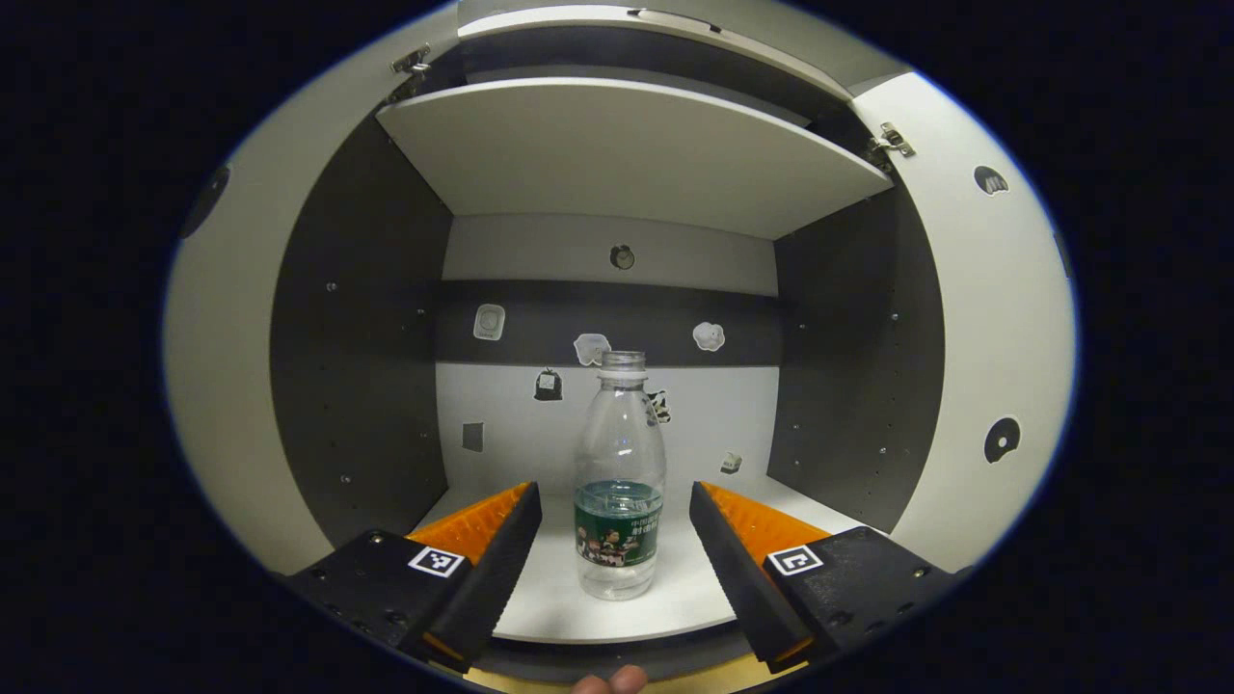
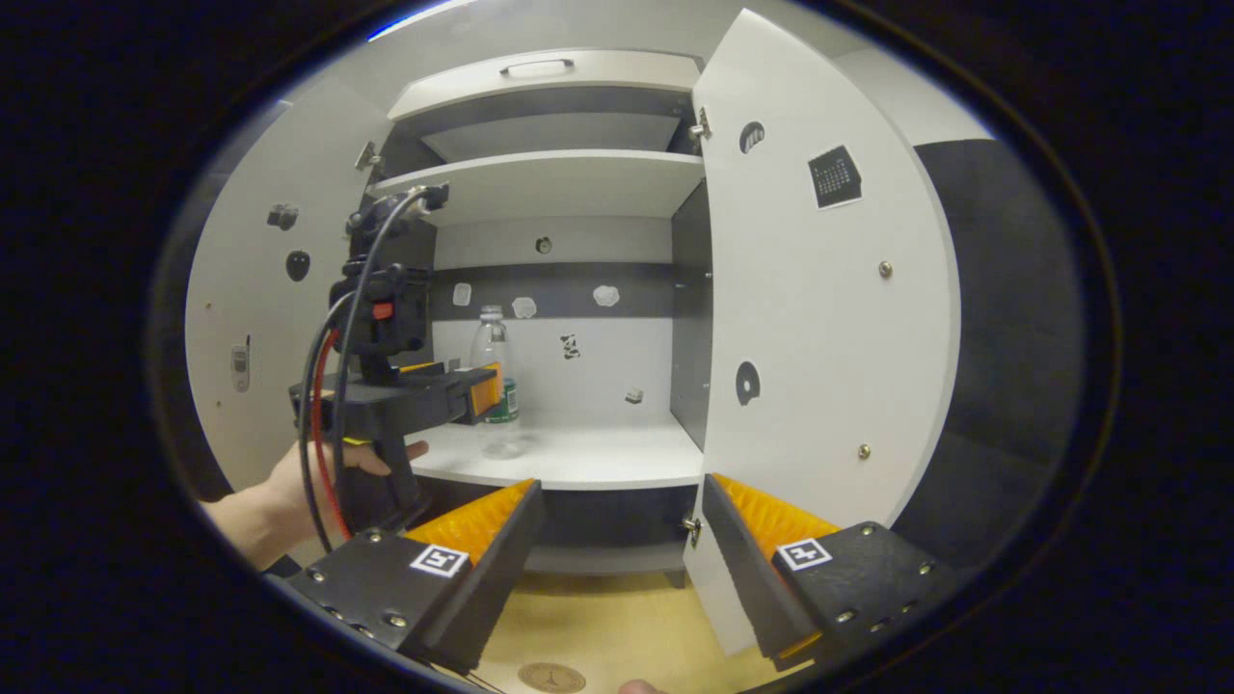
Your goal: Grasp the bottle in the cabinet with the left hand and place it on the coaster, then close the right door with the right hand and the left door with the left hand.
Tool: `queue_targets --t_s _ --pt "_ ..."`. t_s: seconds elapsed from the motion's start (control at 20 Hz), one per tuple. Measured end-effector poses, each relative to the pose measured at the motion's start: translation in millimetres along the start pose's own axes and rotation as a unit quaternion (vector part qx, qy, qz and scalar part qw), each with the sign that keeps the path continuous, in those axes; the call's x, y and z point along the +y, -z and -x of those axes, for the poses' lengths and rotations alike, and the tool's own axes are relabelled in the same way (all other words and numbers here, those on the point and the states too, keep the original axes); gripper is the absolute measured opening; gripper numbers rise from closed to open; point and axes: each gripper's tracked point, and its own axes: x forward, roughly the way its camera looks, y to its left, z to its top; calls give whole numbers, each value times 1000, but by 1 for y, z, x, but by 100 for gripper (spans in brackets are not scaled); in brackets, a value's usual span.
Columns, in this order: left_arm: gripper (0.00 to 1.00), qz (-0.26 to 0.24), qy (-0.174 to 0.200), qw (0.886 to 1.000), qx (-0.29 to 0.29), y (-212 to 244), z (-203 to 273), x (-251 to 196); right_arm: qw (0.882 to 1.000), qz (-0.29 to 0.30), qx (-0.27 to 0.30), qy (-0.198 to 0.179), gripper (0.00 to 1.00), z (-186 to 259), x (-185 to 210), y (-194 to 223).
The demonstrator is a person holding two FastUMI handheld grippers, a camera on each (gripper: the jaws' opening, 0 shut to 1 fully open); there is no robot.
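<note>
A clear plastic bottle [image 1: 620, 472] with a green label and a little water stands upright on the cabinet's white lower shelf [image 1: 578, 612]. My left gripper [image 1: 615, 501] is open, one finger on either side of the bottle, with a gap on both sides. In the right gripper view the left gripper [image 2: 490, 390] reaches into the cabinet at the bottle [image 2: 494, 337], held by a hand [image 2: 289, 482]. My right gripper [image 2: 622, 492] is open and holds nothing, low in front of the cabinet. Both doors stand open: the right door [image 2: 819, 318] and the left door [image 2: 251, 289]. A round coaster [image 2: 551, 678] lies on the wooden tabletop below.
An upper shelf [image 1: 617, 154] spans the cabinet above the bottle. Small stickers dot the back wall [image 1: 709, 335]. The open doors [image 1: 983, 318] flank the opening on both sides. The right door's lower edge [image 2: 713, 578] hangs close to my right gripper's right-hand finger.
</note>
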Motion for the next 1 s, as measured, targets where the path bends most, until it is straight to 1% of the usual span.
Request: queue_targets --t_s 0.15,0.2,0.25,0.3,0.4,0.45,0.5,0.55,0.6,0.7,0.8,0.9,0.95,1.0 --pt "98 3 5 1000 1 1 -23 0 1000 6 2 15 100 0 -7 2" --pt "99 2 0 1000 5 3 -30 2 1000 2 2 12 97 2 -6 2" --pt "98 2 0 1000 9 5 -37 3 1000 -1 5 10 100 2 -5 3" --pt "99 5 0 1000 13 7 -40 3 1000 -1 7 14 100 3 -8 5" --pt "99 6 12 1000 23 14 -51 -2 1000 6 14 21 100 5 -14 9" --pt "99 0 4 1000 25 15 -54 2 999 11 15 29 97 6 -18 11" --pt "95 -5 -7 1000 23 15 -55 7 999 13 19 28 100 7 -19 13" --pt "89 -8 -11 1000 24 14 -49 9 999 12 23 26 100 8 -19 16" --pt "82 -6 -4 1000 23 14 -51 4 999 8 23 25 100 10 -20 16" --pt "82 -4 1 1000 13 6 -40 0 999 0 24 21 100 11 -20 18" --pt "81 -18 4 1000 -1 -3 -25 -4 999 -3 26 18 100 14 -21 20" --pt "81 -26 10 1000 -10 -10 -8 -8 1000 -1 26 14 97 17 -21 22" --pt "81 -22 15 1000 -12 -13 2 -12 1000 -1 25 11 100 18 -21 21" --pt "82 -18 19 1000 -13 -14 11 -15 1000 -3 25 8 100 19 -21 21"
